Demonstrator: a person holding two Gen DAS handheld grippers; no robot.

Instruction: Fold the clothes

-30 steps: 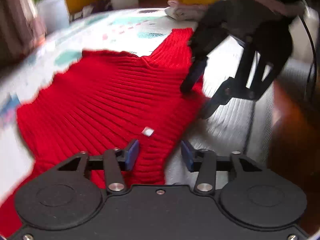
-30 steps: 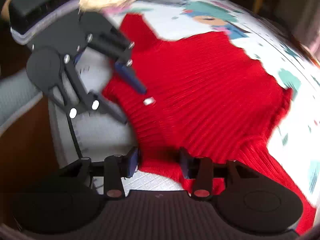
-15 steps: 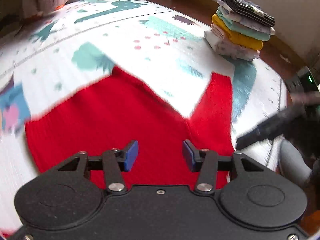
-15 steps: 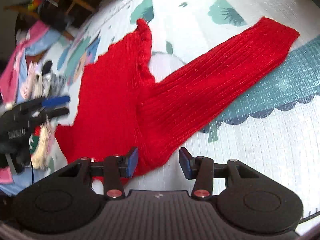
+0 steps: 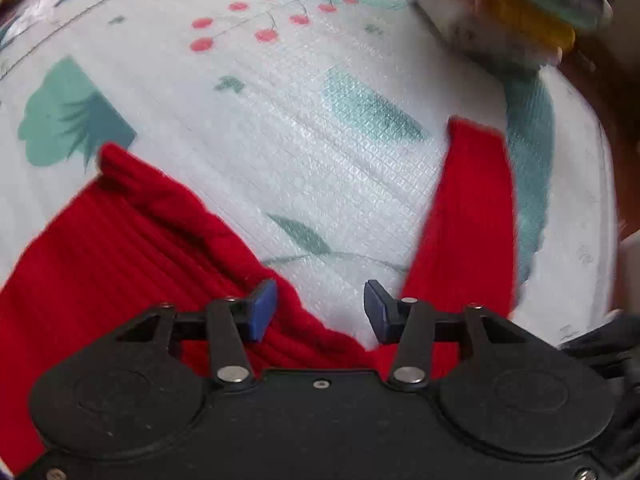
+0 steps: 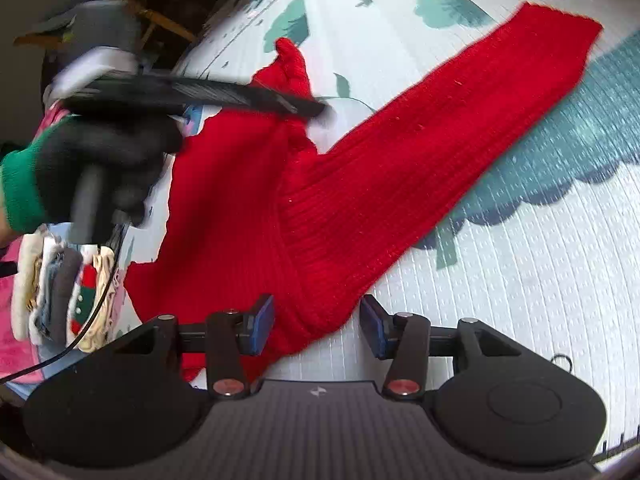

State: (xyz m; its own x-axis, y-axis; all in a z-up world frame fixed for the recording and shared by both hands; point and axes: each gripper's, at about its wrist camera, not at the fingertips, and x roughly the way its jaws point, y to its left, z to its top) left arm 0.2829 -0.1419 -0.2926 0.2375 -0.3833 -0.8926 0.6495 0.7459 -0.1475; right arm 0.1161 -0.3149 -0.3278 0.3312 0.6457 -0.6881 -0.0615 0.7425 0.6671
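Moved: left gripper (image 5: 320,306) has swung from over the sweater's body to above the bare mat near the neckline
Left gripper: blue-padded jaws spread, nothing between them
Right gripper (image 6: 318,326): jaws opening, the sleeve's base between them, pads not pressing
Red ribbed knit sweater (image 6: 240,200): flat on the printed white play mat (image 5: 280,120), one sleeve stretched out
Gloved hand (image 6: 100,160): holds the left gripper
Far: stack of folded clothes (image 5: 516,12) at the mat's edge

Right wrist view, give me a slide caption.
Open right tool straddles the red ribbed knit sweater's sleeve on the patterned play mat.
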